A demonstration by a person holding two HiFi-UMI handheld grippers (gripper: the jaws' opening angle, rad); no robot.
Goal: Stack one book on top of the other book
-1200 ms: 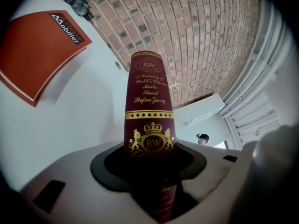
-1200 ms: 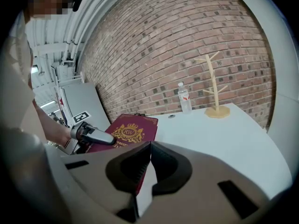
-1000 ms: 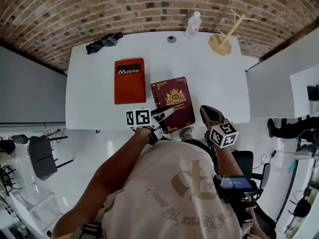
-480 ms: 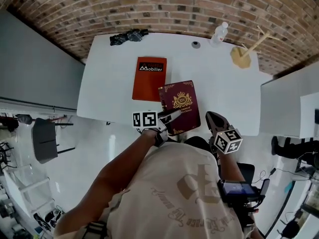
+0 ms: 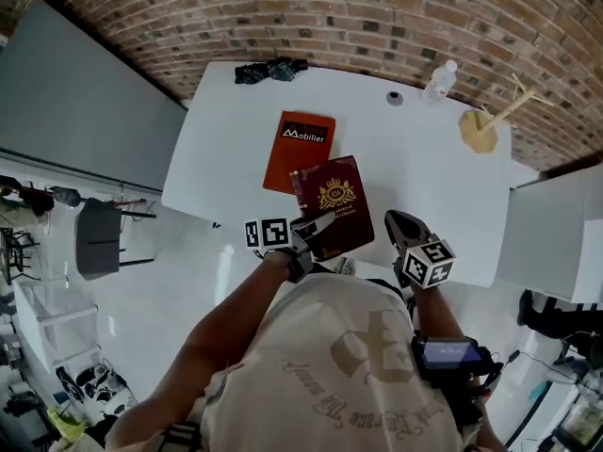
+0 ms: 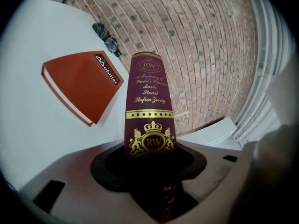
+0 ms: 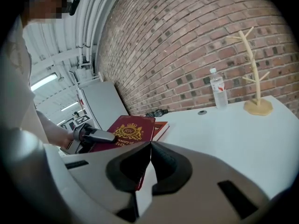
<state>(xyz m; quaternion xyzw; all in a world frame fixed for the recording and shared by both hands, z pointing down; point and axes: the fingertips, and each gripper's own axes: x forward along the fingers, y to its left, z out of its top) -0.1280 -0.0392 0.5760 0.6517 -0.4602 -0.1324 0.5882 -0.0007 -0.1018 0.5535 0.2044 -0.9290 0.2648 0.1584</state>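
Maroon book (image 5: pixel 330 205) is clamped by its near edge in the left gripper (image 5: pixel 316 226), mid-frame, its far corner over the orange book (image 5: pixel 303 144). Held so, it may droop, pivot and land crooked; the right gripper (image 5: pixel 397 224), closed and empty, gives no support.

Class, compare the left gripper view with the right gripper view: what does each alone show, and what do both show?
Only the left gripper view: the spine lettering of the maroon book, clamped in the left gripper. Only the right gripper view: the water bottle, the wooden stand, and the right gripper with jaws together, empty. Both: the maroon book, the orange book, the white table and the brick wall.
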